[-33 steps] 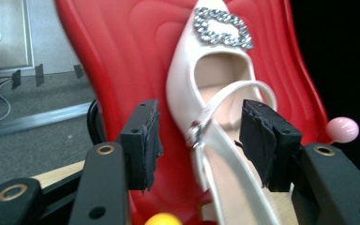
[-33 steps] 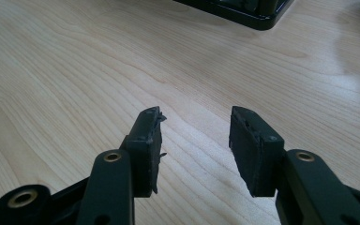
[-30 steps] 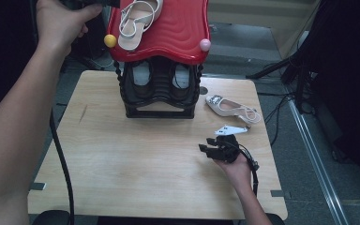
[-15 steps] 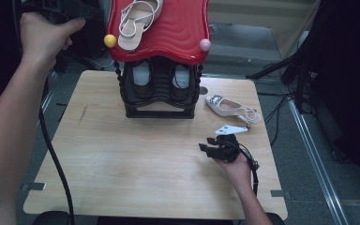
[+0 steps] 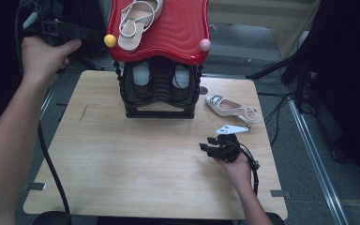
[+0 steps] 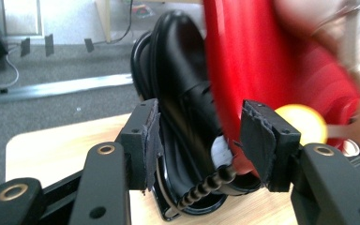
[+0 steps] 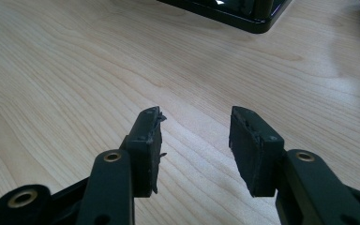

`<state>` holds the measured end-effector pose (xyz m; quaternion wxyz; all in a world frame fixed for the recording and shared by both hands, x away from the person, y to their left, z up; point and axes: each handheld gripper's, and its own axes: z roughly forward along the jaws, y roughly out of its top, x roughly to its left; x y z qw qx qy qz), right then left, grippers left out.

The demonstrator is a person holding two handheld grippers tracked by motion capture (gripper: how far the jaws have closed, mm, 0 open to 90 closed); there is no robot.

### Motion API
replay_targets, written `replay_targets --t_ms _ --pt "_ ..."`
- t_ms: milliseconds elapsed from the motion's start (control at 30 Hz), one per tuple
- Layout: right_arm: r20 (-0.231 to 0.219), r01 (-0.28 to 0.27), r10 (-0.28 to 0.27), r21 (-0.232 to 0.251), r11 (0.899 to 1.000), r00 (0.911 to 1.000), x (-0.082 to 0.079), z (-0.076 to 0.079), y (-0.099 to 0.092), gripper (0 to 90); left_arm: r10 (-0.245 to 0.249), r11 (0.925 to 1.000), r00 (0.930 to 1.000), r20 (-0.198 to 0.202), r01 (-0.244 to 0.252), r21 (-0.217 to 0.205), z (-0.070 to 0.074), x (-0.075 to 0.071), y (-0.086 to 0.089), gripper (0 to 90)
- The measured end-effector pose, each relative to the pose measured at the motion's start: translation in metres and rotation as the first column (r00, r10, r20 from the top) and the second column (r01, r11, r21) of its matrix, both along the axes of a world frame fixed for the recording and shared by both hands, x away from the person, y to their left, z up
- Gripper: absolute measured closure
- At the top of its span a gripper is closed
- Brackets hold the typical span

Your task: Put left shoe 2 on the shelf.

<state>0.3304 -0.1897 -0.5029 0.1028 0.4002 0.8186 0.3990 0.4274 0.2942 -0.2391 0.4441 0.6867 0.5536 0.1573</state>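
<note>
Two tools, both spread and empty: left tool (image 6: 197,140) beside the red rack (image 5: 168,28), whose top carries one pale sandal (image 5: 138,18); right tool (image 7: 194,140) resting on the surface (image 5: 122,159). Advice: approach the sandal level, avoid the yellow knob (image 5: 110,40)

The light wooden table (image 5: 122,178) carries a black two-tier shoe rack (image 5: 159,105) and one white strappy sandal (image 5: 232,108) just beside it.
</note>
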Motion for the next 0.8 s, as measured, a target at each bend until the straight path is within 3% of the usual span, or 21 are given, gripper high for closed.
replay_targets --t_ms 200,300,733,800 --pt "0.002 -0.001 0.001 0.002 1.000 1.0000 0.001 0.000 0.000 54.7 0.004 1.0000 0.9999 -0.011 -0.004 -0.004 -0.022 0.000 0.005 48.6" --pt "0.001 0.002 -0.002 0.003 1.000 1.0000 0.001 0.000 -0.001 54.7 0.007 0.9999 1.0000 -0.004 -0.007 0.014 -0.032 -0.002 0.005 48.6" --pt "0.004 0.004 -0.004 0.006 1.000 1.0000 0.002 0.001 -0.002 54.7 -0.002 1.0000 0.9985 -0.055 0.001 -0.006 -0.074 -0.003 0.004 48.5" --pt "0.004 0.005 -0.005 0.006 1.000 1.0000 0.002 0.001 -0.002 54.7 -0.004 0.9999 0.9981 -0.062 0.004 0.010 -0.079 -0.003 0.003 48.5"
